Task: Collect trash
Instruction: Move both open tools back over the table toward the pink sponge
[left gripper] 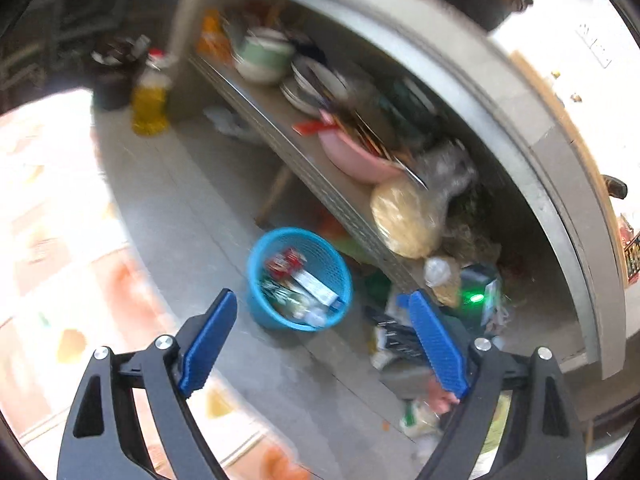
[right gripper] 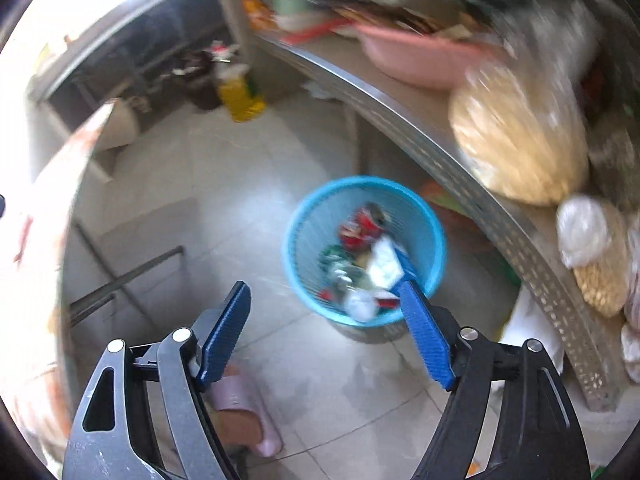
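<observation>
Both tools are spread apart and empty: left tool [left gripper: 322, 300], right tool [right gripper: 324, 292]. The bin [left gripper: 256, 256] is seen ahead below; litter [left gripper: 400, 344], blurred, probably lies right, nearer the left tool.

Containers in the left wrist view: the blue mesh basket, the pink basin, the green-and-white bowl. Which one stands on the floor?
The blue mesh basket, holding wrappers; the pink basin and green-and-white bowl sit on the metal shelf.

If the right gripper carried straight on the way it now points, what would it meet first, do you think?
Probably the blue basket of wrappers on the floor; the open right gripper aims near its front rim, though depth is unclear.
</observation>
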The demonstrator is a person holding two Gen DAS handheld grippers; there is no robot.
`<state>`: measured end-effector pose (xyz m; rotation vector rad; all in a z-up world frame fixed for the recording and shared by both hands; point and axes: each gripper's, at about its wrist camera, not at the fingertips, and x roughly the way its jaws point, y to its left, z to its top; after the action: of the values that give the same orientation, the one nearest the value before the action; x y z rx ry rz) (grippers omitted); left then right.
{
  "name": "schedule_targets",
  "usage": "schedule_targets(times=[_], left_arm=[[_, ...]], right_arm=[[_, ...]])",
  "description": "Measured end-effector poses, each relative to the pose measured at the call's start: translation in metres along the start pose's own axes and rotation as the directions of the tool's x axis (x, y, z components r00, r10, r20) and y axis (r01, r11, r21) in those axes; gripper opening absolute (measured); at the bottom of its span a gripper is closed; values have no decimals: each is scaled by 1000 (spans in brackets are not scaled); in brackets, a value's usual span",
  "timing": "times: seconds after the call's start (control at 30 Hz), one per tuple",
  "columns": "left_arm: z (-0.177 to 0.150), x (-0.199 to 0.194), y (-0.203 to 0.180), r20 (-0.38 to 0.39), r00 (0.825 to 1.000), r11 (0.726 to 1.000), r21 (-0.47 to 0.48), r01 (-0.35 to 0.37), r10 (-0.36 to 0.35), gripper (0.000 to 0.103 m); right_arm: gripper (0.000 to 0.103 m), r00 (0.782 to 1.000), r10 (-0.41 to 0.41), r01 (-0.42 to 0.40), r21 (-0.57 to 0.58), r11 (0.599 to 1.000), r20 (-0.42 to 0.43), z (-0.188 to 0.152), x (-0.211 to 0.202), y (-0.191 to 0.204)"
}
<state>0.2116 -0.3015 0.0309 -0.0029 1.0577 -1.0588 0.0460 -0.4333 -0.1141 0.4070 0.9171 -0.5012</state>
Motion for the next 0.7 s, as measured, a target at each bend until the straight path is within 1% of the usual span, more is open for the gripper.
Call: schedule_targets(times=[0.07,0.1,0.17,0.23,0.3,0.33,0.37,0.4,0.5,0.6,0.7], left_arm=[[-13,-29,20,64,997,999,-17,-50,51,90],[-19,-40,28,84,994,998,-24,-66,68,91],[-36,-70,54,135,982,990,-57,-125,132,93],[-51,-97,79,167,967,980,-94,-178,192,94],[-65,-120,101,186,952,967,-129,-222,243,96],[-74,-135,115,196,940,955,-156,-253,281,96],[-80,-143,124,202,932,947,-174,-270,302,96],[-87,-155,137,211,919,934,-203,-293,334,96],[-106,-184,165,228,888,902,-272,-335,398,97],[-118,-204,185,238,873,884,-313,-347,427,97],[-124,-214,200,240,866,876,-328,-353,439,97]], right_arm=[[79,999,47,-46,-55,997,17,11,-13,24],[80,998,64,-62,-75,995,23,14,-15,35],[84,993,111,-105,-128,986,38,25,-23,62],[85,986,164,-153,-183,971,44,35,-31,91],[89,976,215,-200,-232,952,41,44,-37,117],[89,969,244,-226,-260,939,37,49,-39,133],[89,963,267,-247,-284,926,30,53,-40,147],[89,957,288,-267,-311,912,22,58,-41,161],[90,939,343,-318,-391,864,-7,69,-42,208],[90,920,389,-368,-447,815,-48,74,-41,248],[90,900,426,-409,-508,758,-88,77,-42,291]])
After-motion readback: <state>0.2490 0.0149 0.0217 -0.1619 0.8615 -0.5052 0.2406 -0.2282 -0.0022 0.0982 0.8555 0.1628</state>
